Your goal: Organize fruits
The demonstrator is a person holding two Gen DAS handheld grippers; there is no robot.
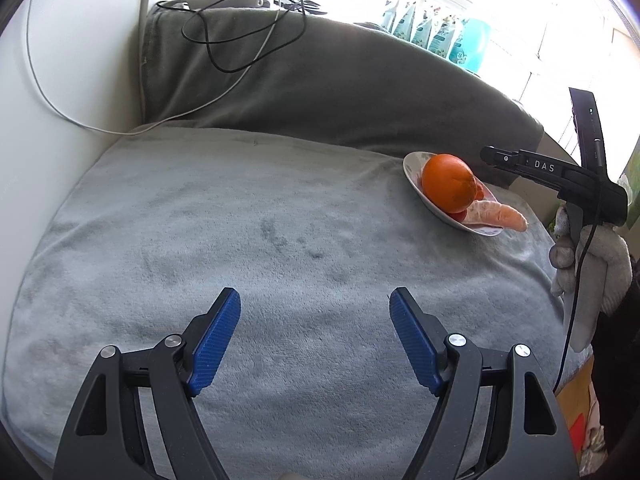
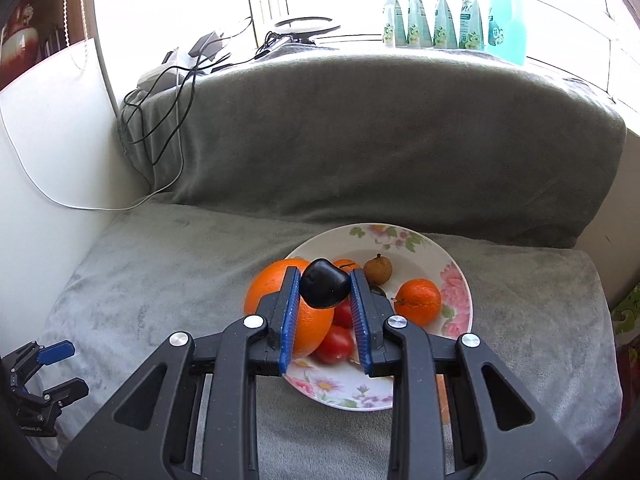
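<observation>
My right gripper [image 2: 325, 284] is shut on a dark plum [image 2: 324, 283] and holds it above a floral plate [image 2: 416, 240]. The plate holds a large orange [image 2: 272, 288], a small mandarin [image 2: 418, 302], a brown round fruit [image 2: 378, 269] and red tomatoes [image 2: 335, 345]. In the left wrist view the plate [image 1: 412, 168] sits at the right with the orange [image 1: 448, 186] and a carrot [image 1: 500, 216] on it. My left gripper [image 1: 315, 304] is open and empty over the grey blanket, well left of the plate.
A grey blanket [image 1: 240, 240] covers the seat and a dark grey backrest [image 2: 380, 140]. Cables [image 1: 240, 48] hang over the backrest's left end. Bottles [image 2: 440, 12] stand on the windowsill. A white wall [image 1: 60, 100] is at the left. The right gripper's body [image 1: 560, 176] shows beside the plate.
</observation>
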